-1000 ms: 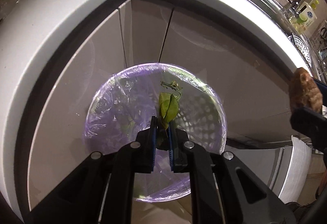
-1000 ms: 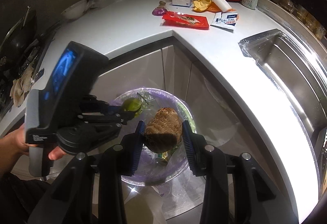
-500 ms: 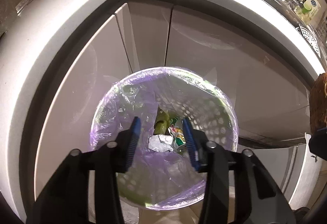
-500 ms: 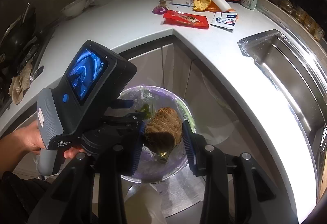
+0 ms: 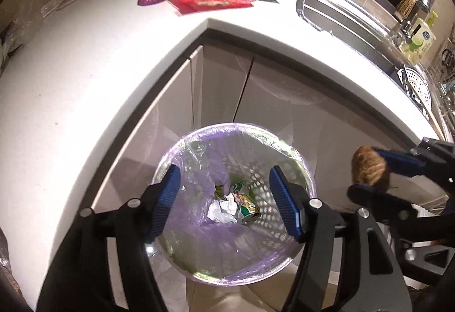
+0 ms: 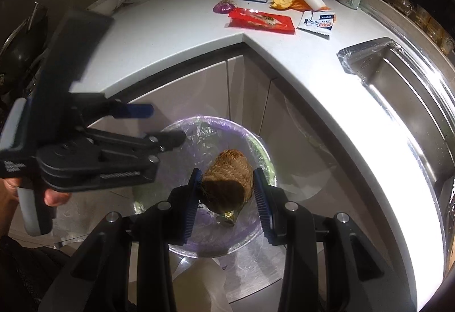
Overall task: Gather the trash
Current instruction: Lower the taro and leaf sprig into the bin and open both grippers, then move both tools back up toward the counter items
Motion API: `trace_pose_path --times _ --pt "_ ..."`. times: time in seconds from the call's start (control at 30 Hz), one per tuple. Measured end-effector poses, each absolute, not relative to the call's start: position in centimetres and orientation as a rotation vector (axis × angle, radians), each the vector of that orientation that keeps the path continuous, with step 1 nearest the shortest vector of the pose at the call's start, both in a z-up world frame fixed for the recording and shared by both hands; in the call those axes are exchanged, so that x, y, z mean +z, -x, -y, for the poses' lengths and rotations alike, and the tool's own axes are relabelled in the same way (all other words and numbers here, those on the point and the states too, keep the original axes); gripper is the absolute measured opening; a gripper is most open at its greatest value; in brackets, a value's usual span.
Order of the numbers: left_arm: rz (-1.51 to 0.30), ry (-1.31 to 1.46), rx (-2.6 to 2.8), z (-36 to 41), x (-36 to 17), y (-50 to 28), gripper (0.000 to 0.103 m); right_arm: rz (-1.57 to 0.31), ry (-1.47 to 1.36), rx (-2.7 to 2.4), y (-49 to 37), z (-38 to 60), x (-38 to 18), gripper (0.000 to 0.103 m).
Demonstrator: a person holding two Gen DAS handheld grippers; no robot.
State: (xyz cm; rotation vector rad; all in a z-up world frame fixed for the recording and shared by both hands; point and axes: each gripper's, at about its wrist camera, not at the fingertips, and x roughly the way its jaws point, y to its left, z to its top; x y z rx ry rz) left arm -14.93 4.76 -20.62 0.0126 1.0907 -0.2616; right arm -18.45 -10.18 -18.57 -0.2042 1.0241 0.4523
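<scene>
Over the bin (image 5: 301,169) my left gripper (image 5: 224,198) hangs empty, jaws just opened wide; my right gripper (image 6: 227,192) clamps the brown husk (image 6: 227,181) above it; I'd centre it over the liner, then release cleanly.

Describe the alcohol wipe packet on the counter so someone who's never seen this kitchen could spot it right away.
Start at the white L-shaped countertop and go to the litter near its inner corner. Just right of the flat red plastic snack wrapper lies the white and blue alcohol wipe packet. It is the only flat white sachet there, with a blue band reading "Alcohol".
</scene>
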Motion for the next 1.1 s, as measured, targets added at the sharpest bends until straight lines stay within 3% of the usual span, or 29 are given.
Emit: trace_pose_path --times 0.3,0.33,0.37,0.43,0.57,1.1 --pt "-1.047 -0.001 -0.186 -7.1 -18.5 14.2 0.068 -1.105 0.221 0.510 17.3 7.9 -24.2 0.038" --pt "-1.047 0.002 -0.179 -7.3 -18.5 14.1 0.068 -1.114 0.223 0.516 17.1 7.7 -24.6 0.041" --pt "-1.047 0.004 -0.172 -7.7 -18.4 14.1 0.068 -1.120 0.224 0.520 16.9 7.5 -25.0 0.053" --pt "-1.046 0.010 -0.165 -8.3 -18.3 14.0 0.068 -1.114 0.231 0.515 16.8 7.2 -25.2 0.068" --pt "-1.039 0.019 -0.157 -8.7 -18.0 13.4 0.069 -1.101 0.234 0.503 16.6 7.1 -24.8 0.078" --pt "-0.956 0.009 -0.183 -10.6 -14.1 4.7 0.078 -0.949 0.176 0.419 10.9 7.7 -17.1 0.089"
